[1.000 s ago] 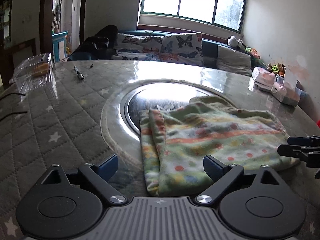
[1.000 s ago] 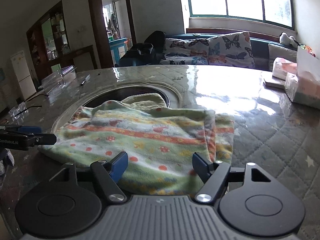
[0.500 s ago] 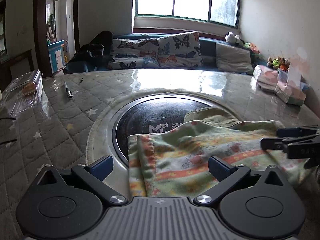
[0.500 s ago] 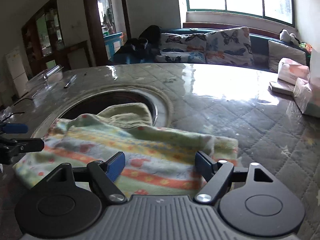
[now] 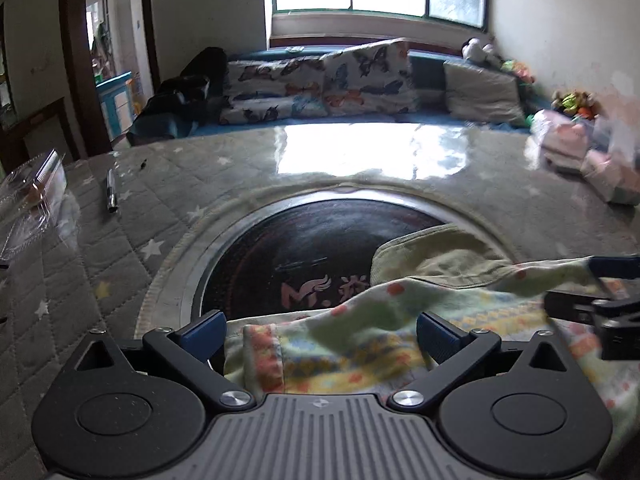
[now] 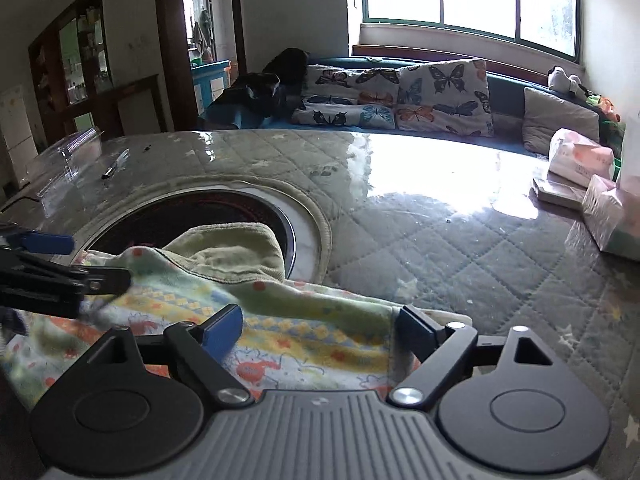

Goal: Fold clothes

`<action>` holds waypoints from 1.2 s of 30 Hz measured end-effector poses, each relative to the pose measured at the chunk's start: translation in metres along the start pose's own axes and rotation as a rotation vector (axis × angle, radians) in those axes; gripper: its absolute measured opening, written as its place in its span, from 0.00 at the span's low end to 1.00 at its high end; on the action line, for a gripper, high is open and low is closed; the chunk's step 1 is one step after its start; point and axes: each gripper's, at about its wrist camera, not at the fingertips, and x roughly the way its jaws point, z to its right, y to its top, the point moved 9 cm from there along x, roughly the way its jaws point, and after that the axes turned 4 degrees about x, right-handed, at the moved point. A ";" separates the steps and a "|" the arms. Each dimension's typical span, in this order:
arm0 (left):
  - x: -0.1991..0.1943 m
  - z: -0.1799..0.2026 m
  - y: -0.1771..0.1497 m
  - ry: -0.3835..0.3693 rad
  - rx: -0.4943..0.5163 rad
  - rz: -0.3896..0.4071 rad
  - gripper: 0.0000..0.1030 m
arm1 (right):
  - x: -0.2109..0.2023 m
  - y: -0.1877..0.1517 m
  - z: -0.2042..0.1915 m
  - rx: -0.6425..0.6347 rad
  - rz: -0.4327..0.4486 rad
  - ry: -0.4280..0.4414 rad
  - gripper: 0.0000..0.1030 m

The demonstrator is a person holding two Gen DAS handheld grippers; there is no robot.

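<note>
Looking out along my two tools, I read the scene this way.

Left hand-held gripper: jaws spread wide, the cloth's near edge lying between the blue-padded fingers; I cannot tell whether the pads touch it.

Right hand-held gripper: jaws likewise apart, straddling the other end of the same cloth, nothing pinched. It also appears at the right edge of the left view, and the left one at the left edge of the right view.

Clothing: a soft fleece garment, pale green with orange, yellow and blue printed bands, folded over with a plain olive-green lining showing at its far side. It lies across the near rim of the round inset.

Worktop: a grey quilted cover with star prints under a glossy clear sheet, around a dark circular glass panel with a metal ring.

Further out: a pen, a clear plastic clamshell box, pink tissue packs.

Background: a blue sofa with butterfly-print cushions, below a window.
</note>
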 end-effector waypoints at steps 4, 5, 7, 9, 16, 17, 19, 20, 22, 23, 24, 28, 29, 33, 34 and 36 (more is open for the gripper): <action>0.006 -0.001 -0.003 0.007 -0.006 -0.017 1.00 | -0.007 0.001 -0.009 -0.031 0.012 0.012 0.91; 0.003 -0.002 -0.003 0.008 -0.007 -0.013 1.00 | -0.009 0.001 -0.014 -0.035 0.013 0.021 0.93; -0.005 -0.003 -0.003 0.006 -0.005 0.002 1.00 | -0.011 0.000 -0.024 -0.054 0.017 0.039 0.94; -0.012 -0.002 -0.005 -0.004 -0.001 0.011 1.00 | -0.010 -0.005 -0.034 -0.085 0.009 0.040 0.94; -0.023 0.001 -0.022 0.003 0.042 0.015 1.00 | -0.021 -0.025 -0.053 -0.173 0.002 0.031 0.94; -0.025 0.001 -0.024 0.003 0.042 0.016 1.00 | -0.027 -0.028 -0.055 -0.180 0.004 0.032 0.94; -0.033 0.001 -0.027 -0.001 0.037 0.025 1.00 | -0.036 -0.034 -0.055 -0.189 0.008 0.031 0.94; -0.038 0.002 -0.030 -0.009 0.036 0.031 1.00 | -0.039 -0.037 -0.054 -0.188 0.009 0.030 0.94; -0.046 0.004 -0.036 -0.022 0.036 0.042 1.00 | -0.046 -0.043 -0.053 -0.187 0.011 0.028 0.94; -0.051 0.006 -0.039 -0.027 0.040 0.048 1.00 | -0.049 -0.046 -0.052 -0.187 0.012 0.027 0.94; -0.054 0.007 -0.043 -0.025 0.045 0.053 1.00 | -0.052 -0.049 -0.051 -0.186 0.013 0.026 0.94; -0.063 0.008 -0.057 -0.002 0.062 0.075 1.00 | -0.059 -0.058 -0.043 -0.164 0.003 0.024 0.97; -0.065 0.006 -0.059 0.003 0.056 0.083 1.00 | -0.060 -0.060 -0.041 -0.159 0.001 0.026 0.97; -0.074 -0.006 -0.062 0.021 0.023 0.100 1.00 | -0.070 -0.058 -0.029 -0.129 0.025 0.007 0.97; -0.075 -0.009 -0.064 0.030 0.019 0.102 1.00 | -0.071 -0.058 -0.026 -0.115 0.027 0.005 0.97; -0.072 -0.014 -0.069 0.048 0.019 0.090 1.00 | -0.070 -0.061 -0.019 -0.098 0.013 -0.012 0.97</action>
